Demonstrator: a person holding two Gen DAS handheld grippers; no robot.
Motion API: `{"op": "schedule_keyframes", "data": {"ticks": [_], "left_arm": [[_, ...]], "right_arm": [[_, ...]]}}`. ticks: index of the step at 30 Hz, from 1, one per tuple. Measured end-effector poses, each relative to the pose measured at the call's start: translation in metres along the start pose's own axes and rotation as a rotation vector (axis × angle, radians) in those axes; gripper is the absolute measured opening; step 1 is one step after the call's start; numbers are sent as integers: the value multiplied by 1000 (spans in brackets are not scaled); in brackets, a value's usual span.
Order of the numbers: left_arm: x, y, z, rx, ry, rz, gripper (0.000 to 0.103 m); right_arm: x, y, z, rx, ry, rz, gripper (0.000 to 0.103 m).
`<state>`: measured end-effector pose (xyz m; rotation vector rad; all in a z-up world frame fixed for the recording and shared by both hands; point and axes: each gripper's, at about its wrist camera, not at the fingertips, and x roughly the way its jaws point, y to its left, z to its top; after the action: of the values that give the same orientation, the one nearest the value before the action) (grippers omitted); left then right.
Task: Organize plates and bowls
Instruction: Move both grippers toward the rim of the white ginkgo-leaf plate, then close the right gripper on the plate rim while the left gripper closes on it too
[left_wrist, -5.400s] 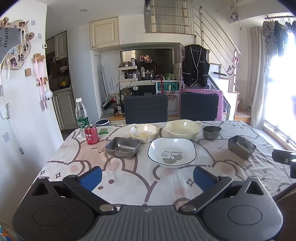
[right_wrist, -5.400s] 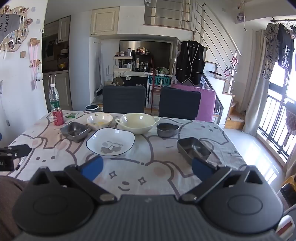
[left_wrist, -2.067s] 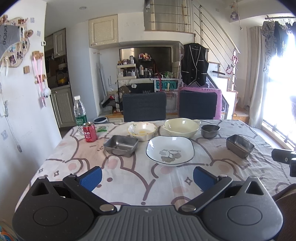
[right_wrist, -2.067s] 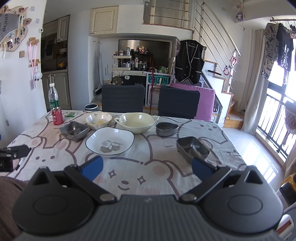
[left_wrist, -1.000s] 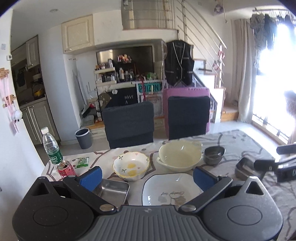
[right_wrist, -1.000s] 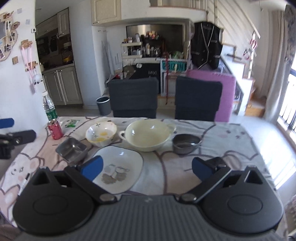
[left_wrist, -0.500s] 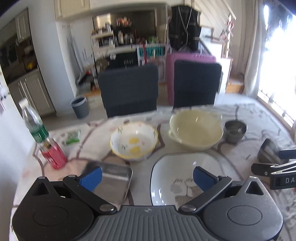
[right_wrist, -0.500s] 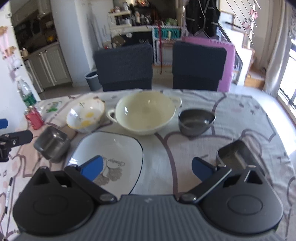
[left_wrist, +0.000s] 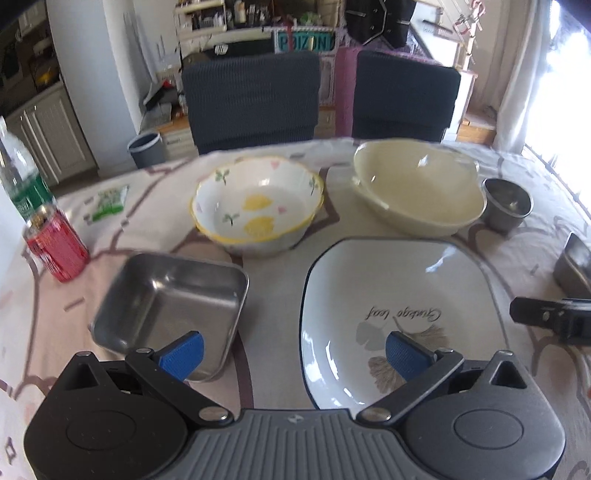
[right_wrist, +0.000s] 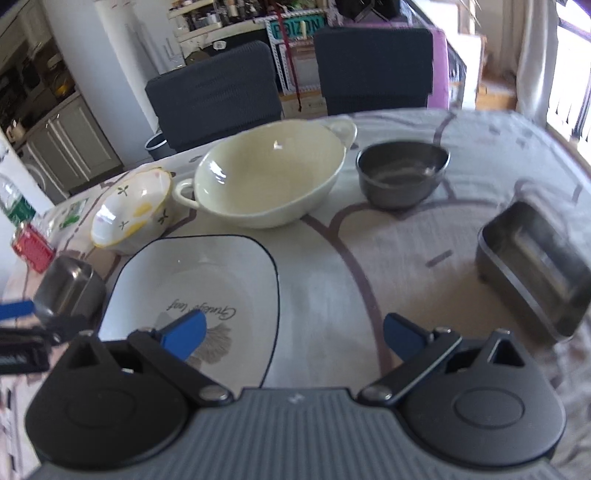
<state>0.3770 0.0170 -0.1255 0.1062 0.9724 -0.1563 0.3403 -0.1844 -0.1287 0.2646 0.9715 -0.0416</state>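
A white square plate (left_wrist: 399, 299) (right_wrist: 192, 288) with a leaf print lies in the middle of the table. Behind it stand a lemon-patterned bowl (left_wrist: 258, 206) (right_wrist: 129, 214), a cream two-handled bowl (left_wrist: 417, 188) (right_wrist: 269, 177) and a small dark bowl (left_wrist: 508, 203) (right_wrist: 402, 173). One steel square tray (left_wrist: 166, 299) (right_wrist: 68, 288) sits left of the plate, another (right_wrist: 532, 269) (left_wrist: 574, 266) to the right. My left gripper (left_wrist: 293, 349) hovers open between the left tray and the plate. My right gripper (right_wrist: 293, 334) hovers open over the plate's right edge. Both hold nothing.
A red can (left_wrist: 57, 245) and a water bottle (left_wrist: 22, 181) stand at the table's left side, a green packet (left_wrist: 109, 201) beside them. Two dark chairs (left_wrist: 255, 99) (left_wrist: 404, 99) face the far edge. The patterned tablecloth (right_wrist: 388, 266) shows between plate and right tray.
Both grippers have moved forward and tilted down over the table, so the dishes now loom larger and closer. Both stay open.
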Motion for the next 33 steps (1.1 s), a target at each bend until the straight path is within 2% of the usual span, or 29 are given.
{"op": "schedule_keyframes", "data": {"ticks": [3, 5, 7, 8, 12, 15, 16, 20, 22, 24, 26, 33], "left_arm": [[13, 0, -1, 5, 31, 23, 103], [21, 2, -1, -3, 56, 21, 103], [27, 4, -2, -12, 64, 17, 103], [28, 4, -2, -10, 62, 12, 103], [35, 0, -2, 6, 45, -22, 103], [40, -4, -3, 32, 30, -16, 103], [41, -4, -2, 26, 30, -18, 103], [41, 4, 3, -22, 25, -82, 103], [41, 5, 5, -43, 29, -91, 101], [40, 2, 7, -35, 33, -76, 96], [37, 0, 9, -11, 23, -67, 86], [21, -2, 18, 16, -29, -90, 76]], "right_arm": [[15, -6, 4, 62, 36, 51, 102], [24, -9, 5, 96, 72, 76, 92], [32, -11, 5, 116, 102, 111, 69], [36, -11, 6, 122, 112, 111, 66], [50, -12, 7, 138, 147, 139, 39], [59, -9, 6, 116, 161, 125, 16], [61, -7, 6, 104, 163, 113, 13], [63, -8, 8, 93, 163, 114, 11], [64, -8, 10, 81, 156, 112, 11], [65, -10, 12, 73, 147, 110, 11], [66, -13, 15, 65, 136, 107, 11], [68, -14, 17, 45, 127, 103, 11]]}}
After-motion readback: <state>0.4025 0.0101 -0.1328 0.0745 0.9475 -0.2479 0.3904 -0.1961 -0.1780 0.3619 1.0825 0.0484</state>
